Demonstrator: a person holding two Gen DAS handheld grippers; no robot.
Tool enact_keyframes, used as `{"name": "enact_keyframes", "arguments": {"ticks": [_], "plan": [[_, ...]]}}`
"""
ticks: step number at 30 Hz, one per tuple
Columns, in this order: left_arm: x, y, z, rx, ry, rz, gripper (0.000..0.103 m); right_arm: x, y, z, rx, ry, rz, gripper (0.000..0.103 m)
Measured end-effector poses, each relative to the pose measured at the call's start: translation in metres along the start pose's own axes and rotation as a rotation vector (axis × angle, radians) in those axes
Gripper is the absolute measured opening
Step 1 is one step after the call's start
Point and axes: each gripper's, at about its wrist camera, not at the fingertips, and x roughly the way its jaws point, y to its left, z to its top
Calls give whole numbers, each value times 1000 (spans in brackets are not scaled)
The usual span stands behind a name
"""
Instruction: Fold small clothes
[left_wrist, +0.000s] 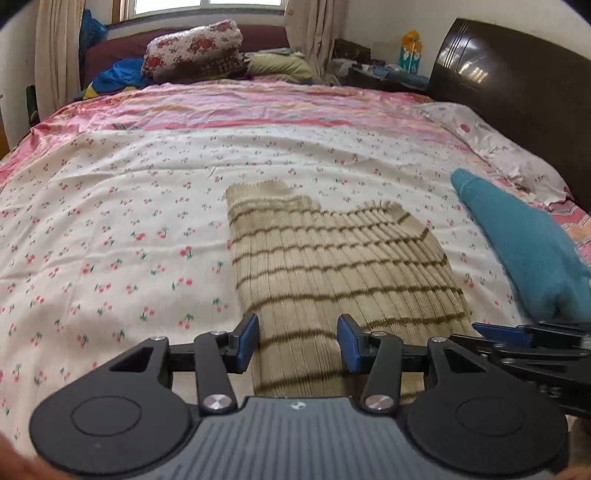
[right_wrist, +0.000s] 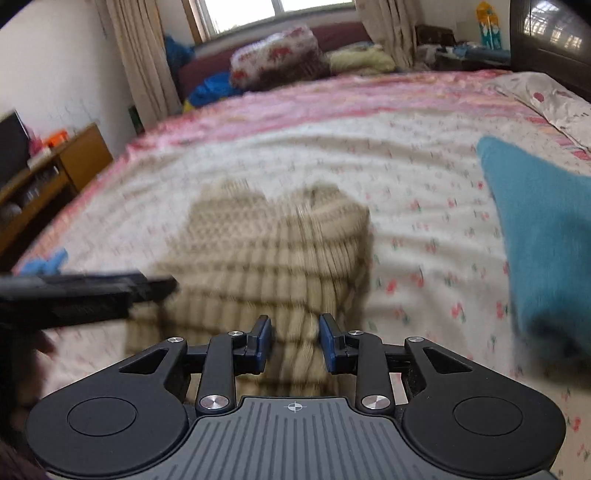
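A beige knit garment (left_wrist: 332, 258) with thin brown stripes lies flat on the cherry-print bedsheet (left_wrist: 110, 221), folded into a long shape running away from me. My left gripper (left_wrist: 298, 341) hovers over its near end, jaws open, the cloth showing between the blue pads. My right gripper (right_wrist: 295, 343) stands open over the same garment (right_wrist: 266, 251), close beside the left one; this view is blurred. Each gripper shows in the other's view: the right gripper (left_wrist: 532, 332) at the right edge, the left gripper (right_wrist: 92, 291) at the left.
A teal cloth (left_wrist: 524, 251) lies to the right of the garment. A dark headboard (left_wrist: 517, 92) and a pillow (left_wrist: 491, 144) bound the right side. Floral bedding (left_wrist: 192, 48) is piled at the far end under the window. A wooden cabinet (right_wrist: 48, 173) stands left of the bed.
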Motion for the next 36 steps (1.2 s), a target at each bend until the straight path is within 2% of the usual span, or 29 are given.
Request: {"name": "enact_keyframes", "arguments": {"ticks": [4, 11, 16, 21, 36], "plan": [[-6, -5, -5, 12, 18, 21, 52, 5, -3, -5, 25, 13, -16, 31], [-21, -16, -21, 38, 32, 52, 52, -13, 7, -9, 6, -21, -31, 31], [-21, -22, -31, 70, 59, 70, 52, -10, 6, -19, -13, 23, -59, 31], [-22, -22, -34, 75, 64, 92, 53, -18, 8, -21, -20, 9, -64, 31], [-20, -10, -40, 43, 69, 64, 53, -10, 17, -24, -34, 29, -111, 31]]}}
